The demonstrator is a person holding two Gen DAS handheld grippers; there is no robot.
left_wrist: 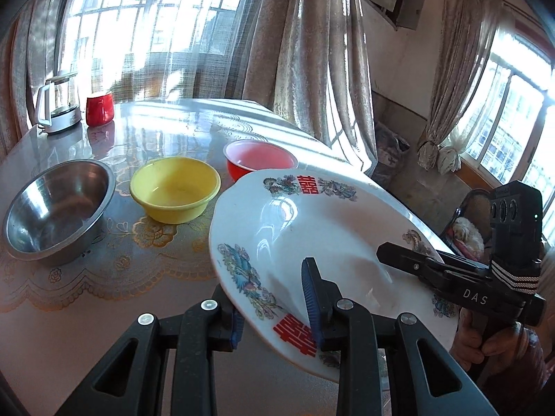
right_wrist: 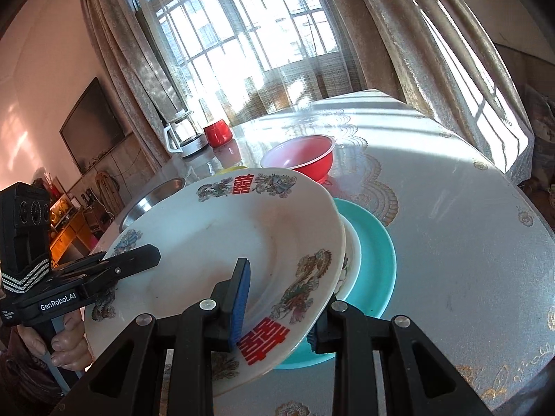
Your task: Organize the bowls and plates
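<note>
A white plate (left_wrist: 312, 222) with dragon and red double-happiness print is held tilted above the table by both grippers. My left gripper (left_wrist: 277, 315) is shut on its near rim, one blue pad above and one below. My right gripper (right_wrist: 277, 315) is shut on the plate's (right_wrist: 222, 239) opposite rim. In the right wrist view the plate hangs over a smaller white plate (right_wrist: 352, 260) resting on a teal plate (right_wrist: 376, 260). A steel bowl (left_wrist: 55, 208), a yellow bowl (left_wrist: 175, 189) and a red bowl (left_wrist: 260, 159) stand in a row behind.
A glass kettle (left_wrist: 57, 107) and a red cup (left_wrist: 100, 107) stand at the table's far left corner. The table (left_wrist: 156, 131) has a glossy lace-pattern cover. Curtains and windows lie behind; a chair (left_wrist: 468, 228) stands off the right edge.
</note>
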